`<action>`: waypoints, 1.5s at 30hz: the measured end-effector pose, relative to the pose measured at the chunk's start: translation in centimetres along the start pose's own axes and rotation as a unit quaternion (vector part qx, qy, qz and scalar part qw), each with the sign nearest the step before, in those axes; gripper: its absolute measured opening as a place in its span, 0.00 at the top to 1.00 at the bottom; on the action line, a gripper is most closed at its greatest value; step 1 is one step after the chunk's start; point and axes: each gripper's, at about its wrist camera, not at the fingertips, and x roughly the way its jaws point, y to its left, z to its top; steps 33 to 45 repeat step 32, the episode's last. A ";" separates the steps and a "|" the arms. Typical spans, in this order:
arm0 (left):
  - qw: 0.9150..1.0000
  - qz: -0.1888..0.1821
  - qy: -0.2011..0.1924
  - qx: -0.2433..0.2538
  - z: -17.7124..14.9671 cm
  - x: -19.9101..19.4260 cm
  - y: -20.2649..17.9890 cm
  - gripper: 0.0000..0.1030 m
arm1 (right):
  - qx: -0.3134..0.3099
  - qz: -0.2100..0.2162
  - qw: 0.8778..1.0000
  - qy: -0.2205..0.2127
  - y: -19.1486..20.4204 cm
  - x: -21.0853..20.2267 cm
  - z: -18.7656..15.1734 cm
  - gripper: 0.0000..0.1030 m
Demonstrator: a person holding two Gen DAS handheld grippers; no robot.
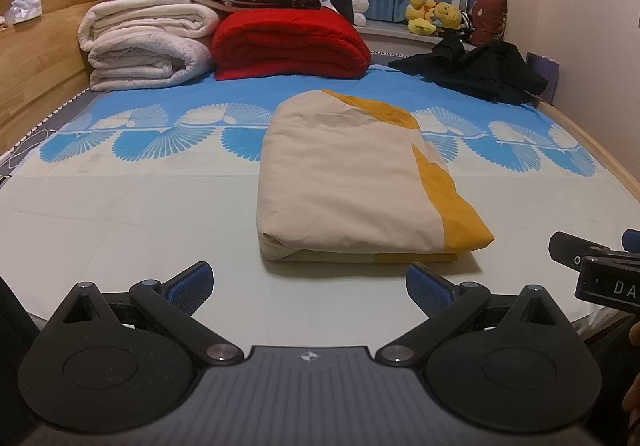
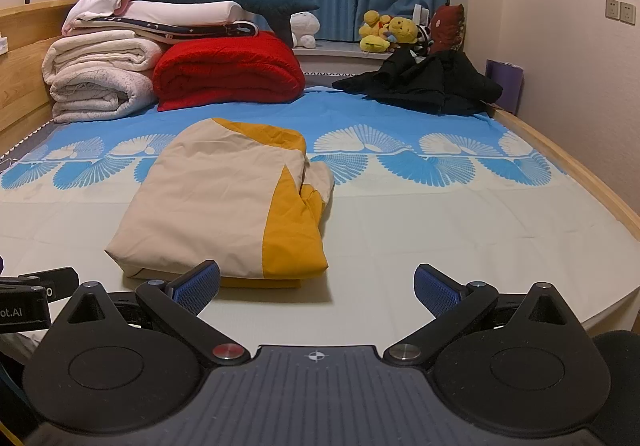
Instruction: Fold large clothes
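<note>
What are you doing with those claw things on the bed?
Folding clothes. The beige and yellow garment lies folded on the bed. The left gripper and right gripper sit just short of it, jaws open and empty. A black clothes heap waits unfolded at the far side.

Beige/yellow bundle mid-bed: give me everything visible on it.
The bundle is folded into a thick, roughly rectangular stack of several layers. It looks like thin, smooth woven cloth, mostly beige with a mustard-yellow band along its right side and far corner. The surface is lightly creased; the right edge is looser, with a beige flap poking out in the right wrist view. It lies flat on the bedsheet, apart from the other piles. Neither open hand-held gripper touches it.
</note>
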 end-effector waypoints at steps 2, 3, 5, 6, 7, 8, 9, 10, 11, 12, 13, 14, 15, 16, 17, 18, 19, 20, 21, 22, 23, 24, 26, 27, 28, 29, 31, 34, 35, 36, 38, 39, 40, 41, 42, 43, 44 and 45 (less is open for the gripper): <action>1.000 -0.001 0.001 0.001 0.0 0.0 -0.1 0.00 | 0.001 0.000 1.000 0.000 0.0 0.0 0.0 0.01; 1.000 -0.001 0.001 0.002 0.0 0.0 0.0 0.00 | 0.001 0.000 1.000 0.000 0.0 0.0 0.0 0.01; 1.000 -0.002 0.001 0.002 0.0 0.1 0.0 0.00 | 0.000 0.000 1.000 0.000 0.0 0.0 0.0 0.01; 1.000 -0.002 0.001 0.002 0.0 0.1 0.0 0.00 | 0.000 0.000 1.000 0.000 0.0 0.0 0.0 0.01; 1.000 -0.002 0.001 0.003 0.0 0.1 0.0 0.00 | 0.000 0.000 1.000 0.000 0.0 0.0 0.0 0.01; 1.000 -0.002 0.001 0.003 0.0 0.1 0.0 0.00 | 0.000 0.001 1.000 0.001 0.0 0.0 0.0 0.01; 1.000 -0.002 0.001 0.003 0.0 0.1 0.0 0.00 | -0.001 0.001 1.000 0.001 0.0 0.0 -0.1 0.01; 1.000 -0.002 0.002 0.003 0.0 0.1 0.0 0.00 | -0.002 0.001 1.000 0.001 0.1 0.1 -0.2 0.01; 1.000 -0.003 0.002 0.003 0.0 0.1 0.0 0.00 | -0.002 0.002 1.000 0.002 0.1 0.1 -0.2 0.01; 1.000 -0.003 0.002 0.003 0.0 0.1 0.0 0.00 | -0.003 0.003 1.000 0.002 0.1 0.1 -0.3 0.01; 1.000 -0.003 0.002 0.003 0.0 0.1 0.0 0.00 | -0.003 0.003 1.000 0.002 0.1 0.1 -0.3 0.01; 1.000 -0.003 0.002 0.003 -0.1 0.1 0.0 0.00 | -0.003 0.002 1.000 0.002 0.1 0.1 -0.3 0.01; 1.000 -0.002 0.002 0.003 0.0 0.1 0.0 0.00 | -0.003 0.002 1.000 0.002 0.1 0.1 -0.2 0.01; 1.000 -0.002 0.002 0.003 0.0 0.1 0.0 0.00 | -0.002 0.002 1.000 0.002 0.1 0.1 -0.2 0.01; 1.000 -0.002 0.002 0.003 -0.1 0.1 -0.1 0.00 | -0.002 0.002 1.000 0.003 0.2 0.1 -0.3 0.01; 1.000 -0.002 0.002 0.003 0.0 0.1 -0.1 0.00 | -0.002 0.002 1.000 0.003 0.1 0.1 -0.3 0.01; 1.000 -0.002 0.002 0.003 0.0 0.1 -0.1 0.00 | -0.002 0.002 1.000 0.004 0.2 0.1 -0.4 0.01; 1.000 -0.002 0.002 0.003 0.0 0.1 -0.1 0.00 | -0.003 0.003 1.000 0.004 0.1 0.1 -0.4 0.01; 1.000 -0.002 0.002 0.003 0.0 0.1 -0.1 0.00 | -0.003 0.003 1.000 0.005 0.1 0.2 -0.5 0.01; 1.000 -0.002 0.002 0.003 -0.1 0.1 -0.1 0.00 | -0.004 0.003 1.000 0.005 0.1 0.1 -0.6 0.01; 1.000 -0.002 0.001 0.004 -0.1 0.1 -0.1 0.00 | -0.004 0.004 1.000 0.006 0.0 0.2 -0.6 0.01; 1.000 -0.002 0.001 0.004 -0.1 0.1 -0.1 0.00 | -0.005 0.004 1.000 0.006 -0.1 0.2 -0.6 0.01; 1.000 -0.003 0.001 0.006 -0.2 0.2 0.0 0.00 | -0.005 0.004 1.000 0.007 -0.1 0.2 -0.6 0.01; 1.000 -0.002 0.001 0.007 -0.2 0.2 0.0 0.00 | -0.004 0.004 1.000 0.006 -0.1 0.2 -0.5 0.01; 1.000 -0.002 0.001 0.008 -0.3 0.3 0.0 0.00 | -0.004 0.004 1.000 0.007 -0.1 0.2 -0.6 0.01; 1.000 -0.001 0.001 0.008 -0.3 0.3 0.0 0.00 | -0.004 0.004 1.000 0.007 -0.2 0.2 -0.6 0.01; 1.000 -0.001 0.002 0.009 -0.4 0.5 0.3 0.00 | -0.005 0.005 1.000 0.008 -0.3 0.2 -0.7 0.01; 1.000 0.001 0.002 0.010 -0.4 0.5 0.3 0.00 | -0.006 0.005 1.000 0.008 -0.5 0.2 -0.7 0.01; 1.000 0.001 0.002 0.010 -0.4 0.5 0.3 0.00 | -0.006 0.005 1.000 0.008 -0.5 0.2 -0.7 0.01; 1.000 0.001 0.002 0.010 -0.4 0.5 0.3 0.00 | -0.006 0.005 1.000 0.008 -0.5 0.2 -0.7 0.01; 1.000 0.001 0.002 0.010 -0.4 0.5 0.3 0.00 | -0.006 0.005 1.000 0.008 -0.5 0.2 -0.7 0.01; 1.000 0.001 0.002 0.010 -0.4 0.5 0.3 0.00 | -0.006 0.005 1.000 0.008 -0.5 0.2 -0.7 0.01; 1.000 0.001 0.002 0.010 -0.4 0.5 0.3 0.00 | -0.006 0.005 1.000 0.008 -0.5 0.2 -0.7 0.01; 1.000 0.001 0.002 0.010 -0.4 0.5 0.3 0.00 | -0.006 0.005 1.000 0.008 -0.5 0.2 -0.7 0.01; 1.000 0.001 0.002 0.010 -0.4 0.5 0.3 0.00 | -0.006 0.005 1.000 0.008 -0.5 0.2 -0.7 0.01; 1.000 0.001 0.002 0.010 -0.4 0.5 0.3 0.00 | -0.006 0.005 1.000 0.008 -0.5 0.2 -0.7 0.01; 1.000 0.001 0.002 0.010 -0.4 0.5 0.3 0.00 | -0.006 0.005 1.000 0.008 -0.5 0.2 -0.7 0.01; 1.000 0.001 0.002 0.010 -0.4 0.5 0.3 0.00 | -0.006 0.005 1.000 0.008 -0.5 0.2 -0.7 0.01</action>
